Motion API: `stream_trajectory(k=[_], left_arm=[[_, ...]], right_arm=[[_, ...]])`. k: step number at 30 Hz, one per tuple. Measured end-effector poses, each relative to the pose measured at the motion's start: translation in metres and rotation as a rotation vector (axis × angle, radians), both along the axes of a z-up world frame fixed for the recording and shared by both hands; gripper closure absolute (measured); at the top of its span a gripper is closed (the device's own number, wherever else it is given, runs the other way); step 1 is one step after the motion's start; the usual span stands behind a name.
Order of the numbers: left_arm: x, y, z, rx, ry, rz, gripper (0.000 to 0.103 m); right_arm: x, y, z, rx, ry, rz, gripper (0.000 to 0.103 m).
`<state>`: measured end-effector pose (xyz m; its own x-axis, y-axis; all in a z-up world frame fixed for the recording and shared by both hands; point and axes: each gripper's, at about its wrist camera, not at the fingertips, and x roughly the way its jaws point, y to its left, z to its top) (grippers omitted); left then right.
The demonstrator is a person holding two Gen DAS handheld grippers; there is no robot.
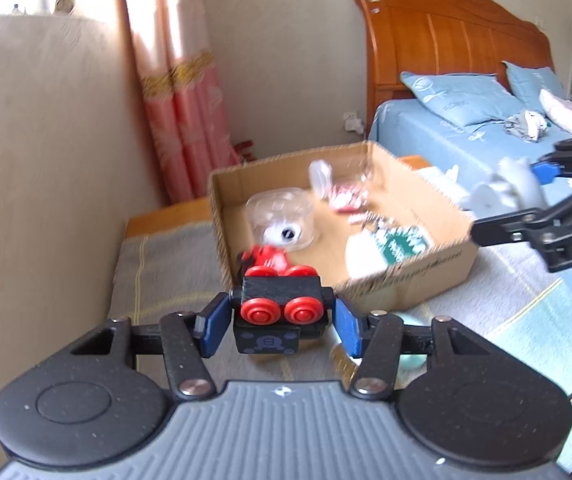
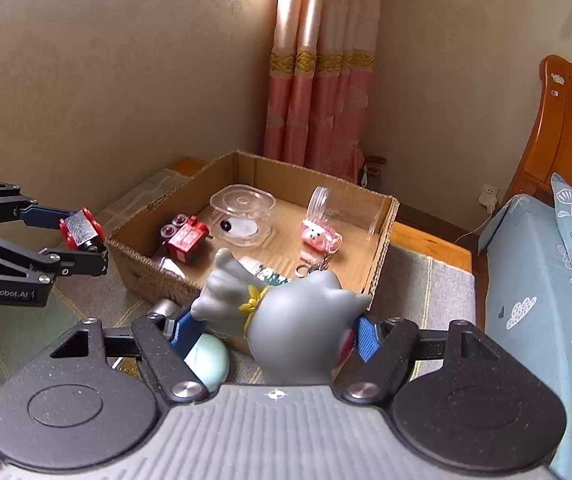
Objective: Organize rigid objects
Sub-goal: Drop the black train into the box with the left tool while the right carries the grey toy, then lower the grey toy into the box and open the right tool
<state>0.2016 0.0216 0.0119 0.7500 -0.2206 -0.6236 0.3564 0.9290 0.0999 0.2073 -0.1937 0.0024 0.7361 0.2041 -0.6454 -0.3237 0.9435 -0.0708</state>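
Observation:
My left gripper (image 1: 280,320) is shut on a black toy train car with red wheels (image 1: 278,314), held above the mat just short of the cardboard box (image 1: 406,276). It also shows in the right wrist view (image 2: 82,232), left of the box (image 2: 154,280). My right gripper (image 2: 270,330) is shut on a grey cat figurine (image 2: 294,320) with a yellow bow, near the box's front wall. In the left wrist view the figurine (image 1: 506,192) hangs over the box's right corner. A red toy train car (image 2: 186,238) lies inside the box.
The box also holds a clear round container (image 2: 244,216), a pink keychain bottle (image 2: 320,236) and a green-white packet (image 1: 398,244). A pale green round object (image 2: 208,360) lies on the striped mat. A bed (image 2: 546,280) stands right, a curtain (image 2: 318,80) behind.

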Motion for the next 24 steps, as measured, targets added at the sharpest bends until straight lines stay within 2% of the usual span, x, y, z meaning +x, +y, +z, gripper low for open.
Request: stream_trajectory(k=[5,7,9,10,16,24], left_arm=[[0.022,-0.030,0.009,0.007,-0.042,-0.060,0.048],[0.032,-0.039,0.004,-0.007,-0.041,-0.063,0.044],[0.037,-0.042,-0.001,-0.030,-0.035,-0.053,0.018],[0.035,-0.042,-0.002,-0.036,-0.048,-0.043,0.016],[0.011,-0.034,-0.008,-0.038,-0.060,-0.026,0.005],[-0.018,-0.010,-0.013,-0.070,-0.067,0.064,0.001]], right_arm=[[0.023,-0.006,0.007,-0.006,-0.011,-0.027,0.025],[0.030,-0.007,0.007,-0.016,-0.015,-0.035,0.025],[0.036,-0.007,0.008,-0.020,-0.017,-0.040,0.025],[0.040,-0.008,0.009,-0.023,-0.017,-0.039,0.025],[0.066,-0.005,0.011,-0.021,-0.008,-0.029,0.024],[0.109,0.009,0.016,-0.005,0.016,-0.025,0.024]])
